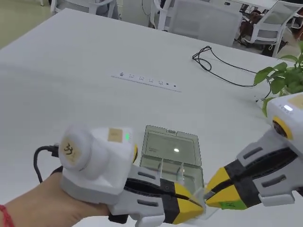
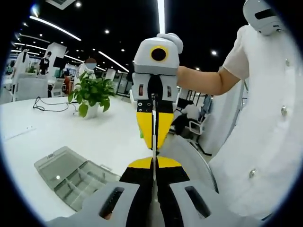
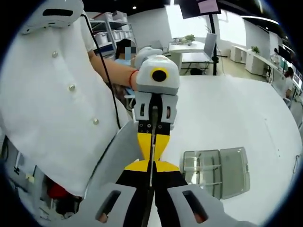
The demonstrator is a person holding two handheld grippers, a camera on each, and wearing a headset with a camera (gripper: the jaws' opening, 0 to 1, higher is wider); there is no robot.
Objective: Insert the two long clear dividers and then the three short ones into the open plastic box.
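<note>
White table (image 1: 71, 52), power strip (image 1: 146, 81), potted plant (image 1: 283, 75) (right edge), mesh chairs (image 1: 203, 19) behind.

The white worktop (image 1: 94, 56) is broad and mostly bare. Near its front edge, about centre, the clear plastic box (image 1: 173, 151) lies open, its lid folded flat on the far side. Farther back, at the middle, lies a white power strip (image 1: 146, 81). To the far right a black cable (image 1: 222, 64) loops and trails toward a potted plant (image 1: 281, 78) at the right edge.
</note>
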